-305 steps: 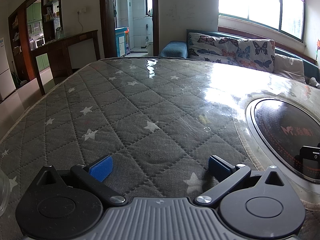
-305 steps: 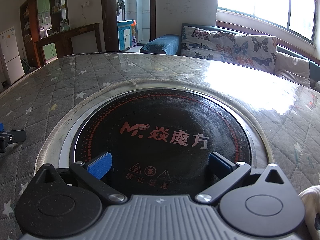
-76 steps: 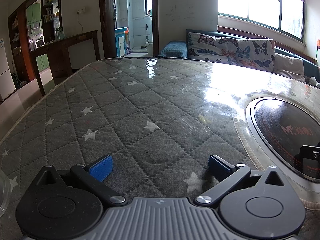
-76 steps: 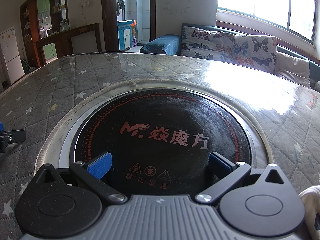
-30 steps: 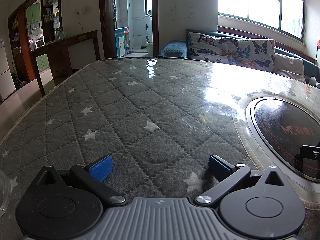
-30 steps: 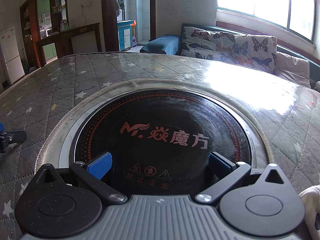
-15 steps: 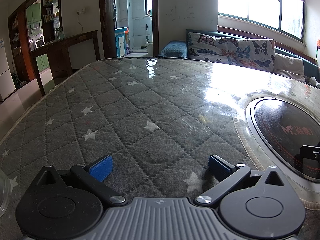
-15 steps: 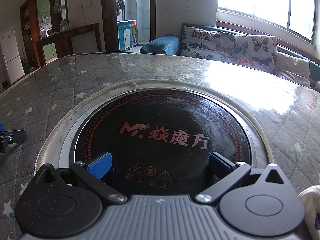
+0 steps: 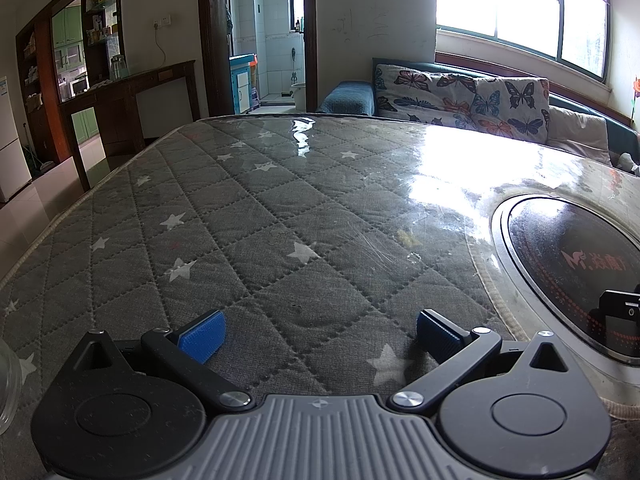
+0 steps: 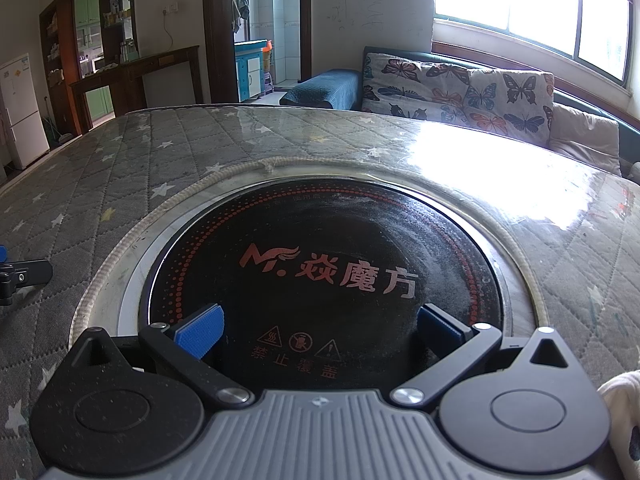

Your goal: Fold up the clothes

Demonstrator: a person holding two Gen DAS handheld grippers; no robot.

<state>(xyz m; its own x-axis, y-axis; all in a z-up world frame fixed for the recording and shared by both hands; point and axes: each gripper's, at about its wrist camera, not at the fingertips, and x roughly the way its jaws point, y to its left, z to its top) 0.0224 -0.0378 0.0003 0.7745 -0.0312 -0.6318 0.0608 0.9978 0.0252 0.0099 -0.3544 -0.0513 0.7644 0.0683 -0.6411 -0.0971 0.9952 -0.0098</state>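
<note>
Since no garment lies on desk point(image 9: 280, 208), folding not begun; L hand-held gripper point(image 9: 320, 334) & R hand-held gripper point(image 10: 320, 330) both wide open, empty; pale cloth point(image 10: 620, 420) at lower-right edge.

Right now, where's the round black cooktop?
Set into the quilted table: the cooktop fills the right wrist view's centre and sits at the left wrist view's right edge.
</note>
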